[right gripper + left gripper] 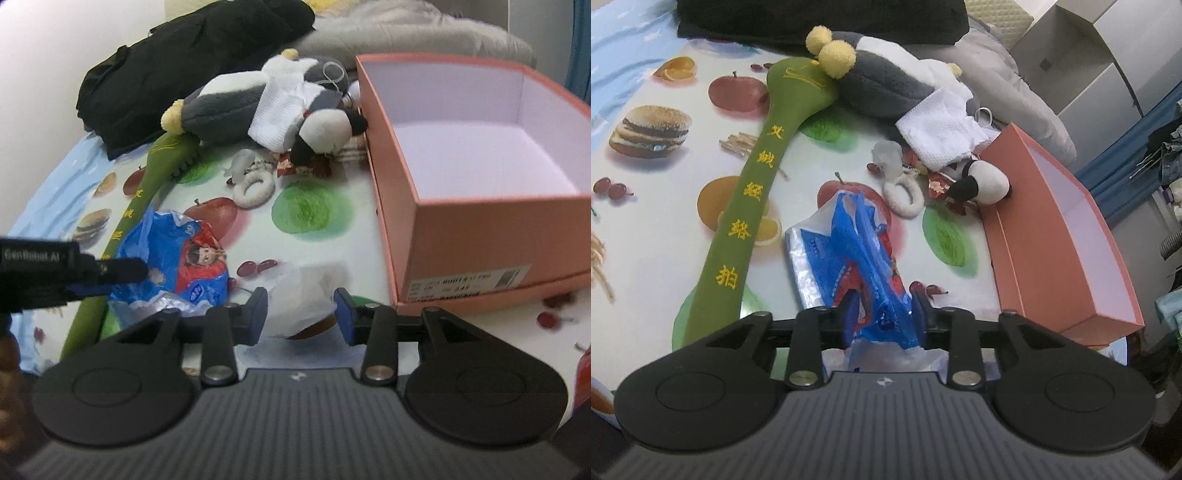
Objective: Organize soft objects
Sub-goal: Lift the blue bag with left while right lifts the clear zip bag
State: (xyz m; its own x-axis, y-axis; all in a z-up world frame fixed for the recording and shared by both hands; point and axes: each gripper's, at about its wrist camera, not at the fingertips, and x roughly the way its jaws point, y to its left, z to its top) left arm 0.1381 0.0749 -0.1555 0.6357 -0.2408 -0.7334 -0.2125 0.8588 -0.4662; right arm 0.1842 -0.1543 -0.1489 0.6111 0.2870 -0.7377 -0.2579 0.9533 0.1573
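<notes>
My left gripper [882, 314] is shut on a crumpled blue and red plastic bag [857, 258] lying on the fruit-print tablecloth [646, 229]; the bag [177, 258] and the left gripper [122, 271] also show in the right wrist view. My right gripper [299, 310] holds a white tissue wad [306, 295] between its jaws, just left of the open pink box [461, 206]. The pink box [1060, 243] stands empty at the right. A grey and white plush penguin [886, 81], a small panda plush [982, 184] and a long green padded stick [738, 218] lie beyond.
A white folded cloth [942, 129], a fuzzy white ring [905, 195] and a clear crumpled wrapper [886, 155] lie mid-table. Black fabric [177, 70] and a grey cushion [406, 33] sit at the back. White shelving [1089, 62] stands far right.
</notes>
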